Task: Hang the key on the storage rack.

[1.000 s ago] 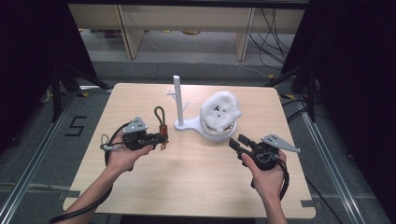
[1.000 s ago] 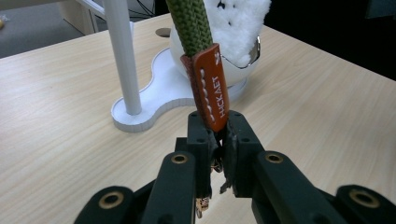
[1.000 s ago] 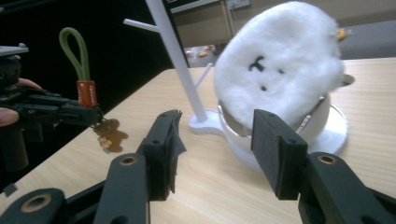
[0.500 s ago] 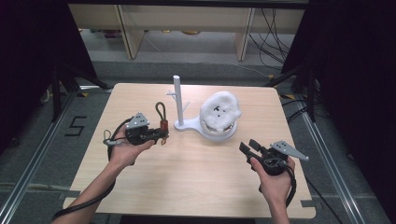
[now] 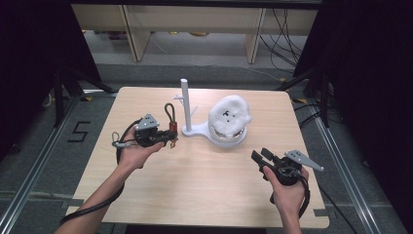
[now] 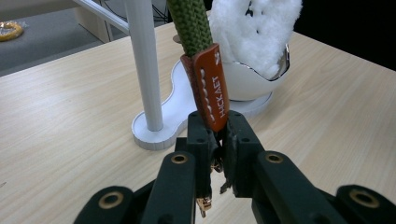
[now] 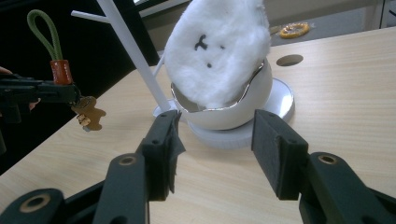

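Where the keychain (image 5: 169,118) hangs, the stand (image 5: 187,108) crowds it

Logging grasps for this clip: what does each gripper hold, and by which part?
Left gripper clamps the keychain at the lower end of its orange tab, loop upward. Right gripper is open, holding nothing.

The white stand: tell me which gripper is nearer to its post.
Left. The left gripper hangs just beside the white stand, shut on the keychain. The right gripper sits farther off, open, nearer the table's front edge.
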A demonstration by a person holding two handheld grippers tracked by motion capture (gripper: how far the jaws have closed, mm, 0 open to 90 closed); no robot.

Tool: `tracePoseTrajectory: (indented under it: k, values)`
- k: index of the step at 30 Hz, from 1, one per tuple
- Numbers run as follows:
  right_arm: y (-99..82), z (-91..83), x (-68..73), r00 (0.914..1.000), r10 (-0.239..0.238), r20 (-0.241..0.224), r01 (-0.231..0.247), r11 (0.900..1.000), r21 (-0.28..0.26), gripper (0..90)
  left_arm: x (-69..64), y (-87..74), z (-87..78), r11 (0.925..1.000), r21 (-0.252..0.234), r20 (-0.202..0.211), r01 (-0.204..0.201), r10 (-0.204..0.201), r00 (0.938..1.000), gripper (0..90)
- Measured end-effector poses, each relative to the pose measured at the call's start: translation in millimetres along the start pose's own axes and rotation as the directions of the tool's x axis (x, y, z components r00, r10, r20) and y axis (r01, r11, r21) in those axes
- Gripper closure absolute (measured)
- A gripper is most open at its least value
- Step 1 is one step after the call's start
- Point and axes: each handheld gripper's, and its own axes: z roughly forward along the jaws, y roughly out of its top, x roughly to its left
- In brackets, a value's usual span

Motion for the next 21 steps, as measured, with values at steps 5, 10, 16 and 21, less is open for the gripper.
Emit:
tracePoseTrajectory:
  k: [5, 10, 16, 21]
  values:
    - [-0.3, -1.4, -1.5, 0.9998, -0.009, 0.017, 0.009, 1.0000, -0.001, 52.2, 2.8, 1.9, 3.0, 1.0000, -0.002, -0.001, 0.007, -0.007, 1.0000, 81.6]
    - [-2.1, -1.9, -0.9, 0.9997, -0.020, 0.017, 0.020, 0.9998, -0.001, 52.0, 5.3, 3.2, 5.2, 0.9999, -0.004, -0.001, 0.011, -0.011, 0.9999, 81.6]
    - [-2.1, -1.9, -0.8, 0.9998, -0.014, 0.011, 0.014, 0.9999, -0.001, 51.6, 8.6, 6.6, 7.8, 0.9999, -0.008, 0.003, 0.006, -0.006, 1.0000, 81.6]
    - [-1.7, -2.0, -0.3, 1.0000, 0.009, 0.003, -0.009, 0.9999, 0.006, 51.4, 9.5, 12.6, 9.0, 1.0000, -0.009, 0.012, 0.001, -0.001, 0.9999, 81.6]
